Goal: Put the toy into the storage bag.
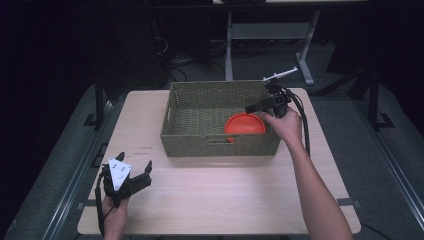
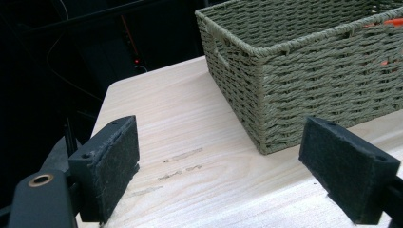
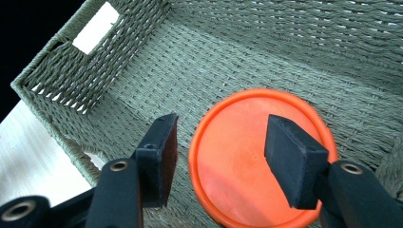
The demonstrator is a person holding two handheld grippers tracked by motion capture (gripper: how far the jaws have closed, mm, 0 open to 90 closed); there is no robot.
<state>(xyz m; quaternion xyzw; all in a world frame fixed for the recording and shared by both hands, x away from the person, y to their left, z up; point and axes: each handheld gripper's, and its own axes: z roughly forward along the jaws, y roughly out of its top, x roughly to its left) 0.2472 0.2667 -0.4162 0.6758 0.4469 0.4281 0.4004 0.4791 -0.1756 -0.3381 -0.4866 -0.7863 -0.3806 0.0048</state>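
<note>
A green woven basket (image 1: 220, 147) stands on the far half of the pale wooden table (image 1: 225, 195). An orange round plate (image 1: 244, 124) lies flat on the basket's floor at its right end. My right gripper (image 1: 252, 107) hangs over that end, pointing down into the basket. In the right gripper view its jaws (image 3: 221, 147) are open above the plate (image 3: 228, 185), with nothing between them. My left gripper (image 1: 135, 161) rests open on the table at the near left, well apart from the basket. In the left gripper view its pads (image 2: 111, 166) stand wide and the basket's corner (image 2: 309, 85) lies ahead.
The basket has cut-out handles in its walls (image 3: 95, 28). Bare tabletop stretches between the left gripper and the basket. Beyond the table a dark floor holds a grey metal frame (image 1: 270, 30) and cables. The right gripper's cable (image 1: 304, 125) trails along the forearm.
</note>
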